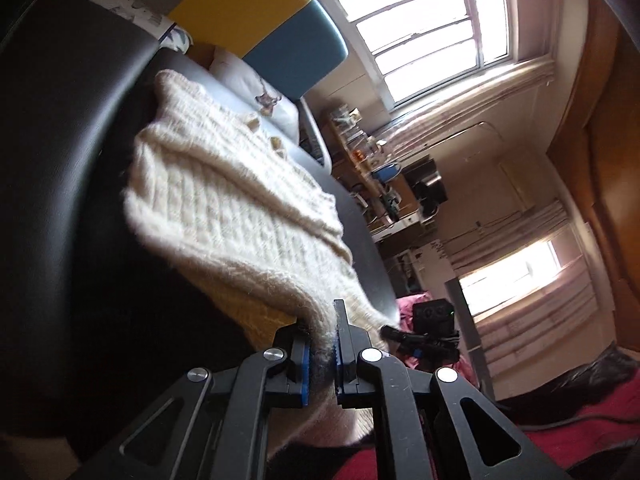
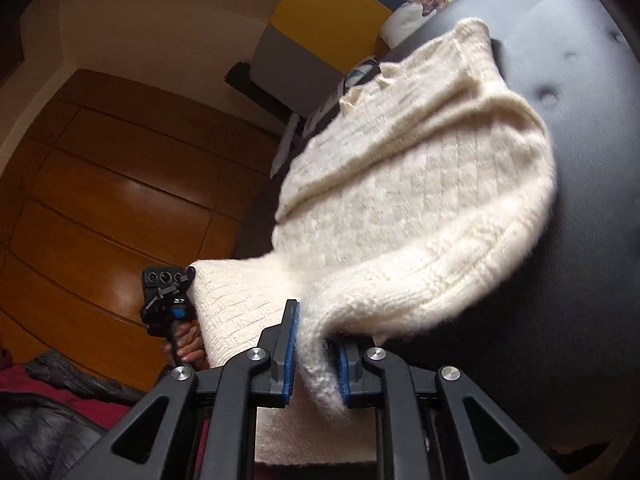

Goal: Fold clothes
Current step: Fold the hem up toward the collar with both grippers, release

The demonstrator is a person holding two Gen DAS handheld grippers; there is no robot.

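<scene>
- A cream knitted cardigan point(image 1: 240, 200) lies spread over a dark padded surface point(image 1: 72, 160), its near hem lifted off that surface and its far end, with the buttons point(image 1: 276, 142), resting near a pale printed cushion point(image 1: 256, 92).
- The left claw point(image 1: 322, 356) is clenched on the thick ribbed edge of the knit, wool pinched between its blue pads.
- The right claw point(image 2: 316, 360) is likewise clamped on a fold of the same hem; from its view the other tool and the hand point(image 2: 188, 344) holding it show just beside the raised cloth.
- As I judge it, a fold is in hand: both claws hold the near edge up, while the rest of the garment lies on the padding.
- The next move likely calls for carrying that edge toward the button end, both claws level and moving together, so the heavy, fuzzy knit lands flat and does not sag or bunch in the middle.
</scene>
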